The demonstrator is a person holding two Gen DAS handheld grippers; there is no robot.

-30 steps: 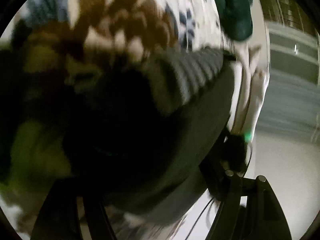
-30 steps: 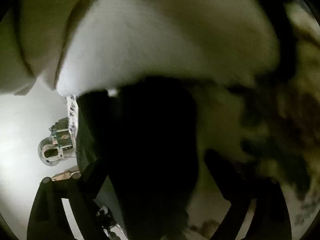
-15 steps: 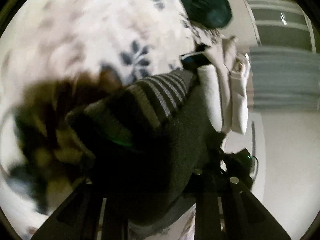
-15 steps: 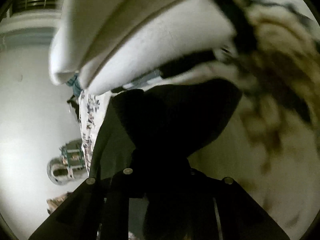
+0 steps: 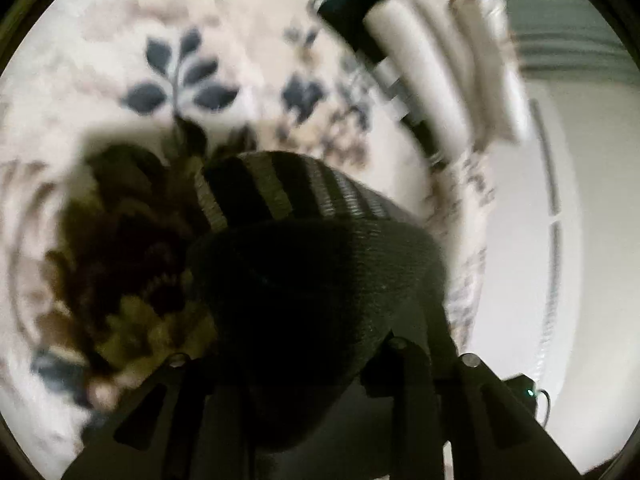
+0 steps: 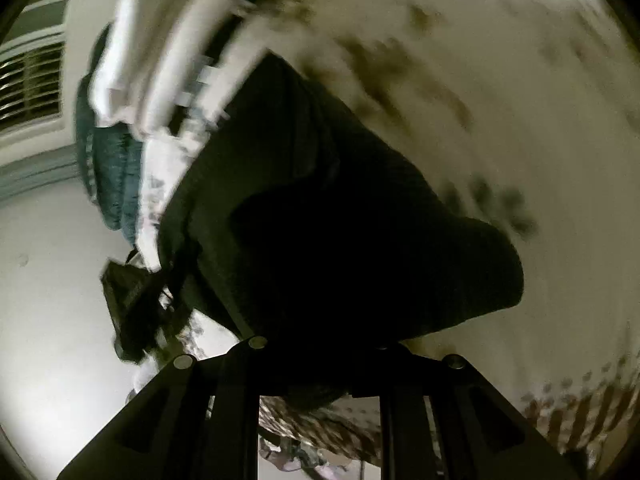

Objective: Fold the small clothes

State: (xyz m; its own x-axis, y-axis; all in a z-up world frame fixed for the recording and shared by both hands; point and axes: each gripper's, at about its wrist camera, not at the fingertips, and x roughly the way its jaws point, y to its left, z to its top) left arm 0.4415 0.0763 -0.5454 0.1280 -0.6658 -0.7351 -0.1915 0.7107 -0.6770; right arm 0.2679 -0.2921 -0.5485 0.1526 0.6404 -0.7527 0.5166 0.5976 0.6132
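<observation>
Left wrist: left gripper (image 5: 288, 360) angled down, fingers just nudged wider, pinching dark sock (image 5: 320, 272) w/ right gripper (image 6: 320, 364).

Floral bedspread, folded linens, window beyond the tool

Cream floral bedspread (image 5: 168, 60) lay under and ahead of the tool, blue leaf print. White folded linens (image 5: 424, 80) stacked far ahead-right; teal cushion (image 6: 110, 168) and louvred window (image 6: 32, 80) sat ahead-left, blurred.
</observation>
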